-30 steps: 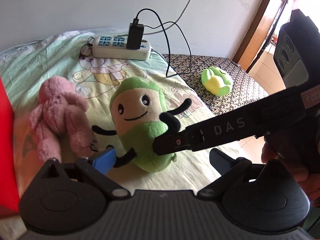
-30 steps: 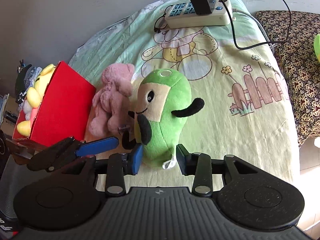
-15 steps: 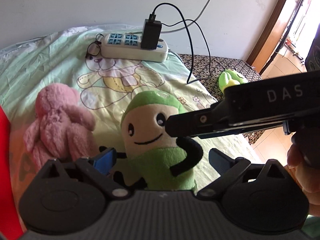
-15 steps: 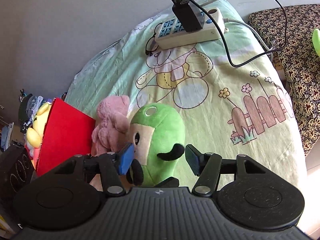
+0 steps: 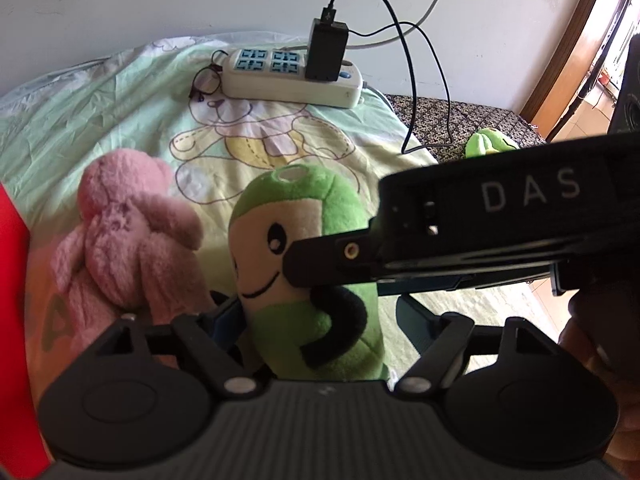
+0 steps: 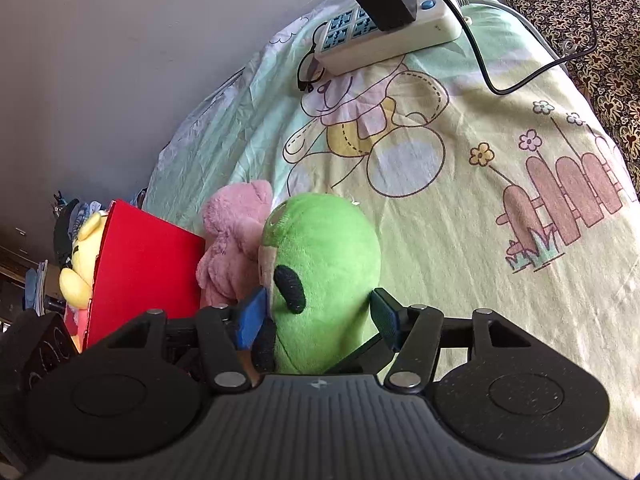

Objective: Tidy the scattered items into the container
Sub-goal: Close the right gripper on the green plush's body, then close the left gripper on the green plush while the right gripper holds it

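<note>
The bed sheet (image 6: 460,208), pale green with a cartoon bear and fence print, carries everything. Taking the green plush (image 6: 324,280) as landmark: it stands upright on the sheet near the camera. The red container (image 6: 144,268) stands to its left, beyond the pink plush (image 6: 236,240), which leans just beside the green plush; a yellow plush (image 6: 80,260) sits inside the container. The white power strip (image 5: 292,76), with a black charger (image 5: 326,50) plugged in, lies well behind the green plush by the wall.

The left gripper (image 5: 320,320) straddles the green plush's lower body, its jaws closing; the left pad touches it, the right pad stands apart. The right gripper (image 6: 320,316) brackets the plush from the other side, both pads against its flanks, grasping it.
</note>
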A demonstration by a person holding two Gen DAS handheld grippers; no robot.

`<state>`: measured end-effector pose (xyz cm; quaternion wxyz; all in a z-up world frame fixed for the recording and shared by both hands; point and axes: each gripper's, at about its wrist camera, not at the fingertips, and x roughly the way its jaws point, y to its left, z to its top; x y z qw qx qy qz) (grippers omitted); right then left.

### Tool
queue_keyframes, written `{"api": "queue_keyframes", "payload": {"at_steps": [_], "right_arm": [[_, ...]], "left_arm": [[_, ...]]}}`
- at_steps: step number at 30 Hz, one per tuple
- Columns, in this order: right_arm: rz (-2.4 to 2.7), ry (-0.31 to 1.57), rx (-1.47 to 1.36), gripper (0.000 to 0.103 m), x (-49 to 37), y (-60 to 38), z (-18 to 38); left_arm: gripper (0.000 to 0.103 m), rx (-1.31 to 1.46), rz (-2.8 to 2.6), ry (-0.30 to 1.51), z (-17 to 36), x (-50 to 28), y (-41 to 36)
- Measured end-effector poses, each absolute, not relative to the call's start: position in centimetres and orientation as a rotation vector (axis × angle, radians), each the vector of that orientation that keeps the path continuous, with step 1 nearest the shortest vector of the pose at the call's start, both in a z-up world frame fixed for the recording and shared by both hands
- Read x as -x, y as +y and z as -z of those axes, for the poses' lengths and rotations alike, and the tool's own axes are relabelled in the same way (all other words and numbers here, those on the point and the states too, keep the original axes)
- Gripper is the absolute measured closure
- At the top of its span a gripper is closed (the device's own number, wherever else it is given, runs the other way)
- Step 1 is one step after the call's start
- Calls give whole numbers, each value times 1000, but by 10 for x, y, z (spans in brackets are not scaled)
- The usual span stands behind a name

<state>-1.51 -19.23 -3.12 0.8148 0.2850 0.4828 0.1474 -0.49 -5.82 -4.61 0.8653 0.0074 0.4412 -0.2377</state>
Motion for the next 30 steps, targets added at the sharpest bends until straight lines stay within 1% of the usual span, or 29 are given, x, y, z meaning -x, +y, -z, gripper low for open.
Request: {"api": "queue_keyframes", "payload": {"at_steps": [3, 6, 7, 8, 16, 22, 25, 27, 30], "right_arm": [[-312, 1021, -566, 47, 16, -188, 27], [-311, 1021, -539, 49, 22, -188, 24], [-313, 1021, -529, 50, 25, -187, 23], [-315, 1023, -518, 50, 28, -185, 22], [-342, 1018, -355, 50, 68, -152, 9], [-406, 1099, -346, 50, 95, -125, 12], [-416, 1087, -296, 49, 105, -110, 10], [-408, 1073, -269, 48, 106, -105, 9], [-388, 1075, -334, 46, 102, -114, 13]], "left_arm": [[25, -15, 484, 927, 46, 4, -59], [34, -12, 476, 931, 44, 7, -56], [38, -9, 478, 934, 43, 9, -54], [39, -3, 484, 939, 42, 10, -52], [40, 10, 529, 959, 35, 45, -36], [40, 6, 553, 977, 31, 89, -9], [40, -19, 542, 975, 34, 107, 1], [40, 0, 533, 977, 34, 108, 5], [39, 31, 528, 986, 34, 103, 7]]}}
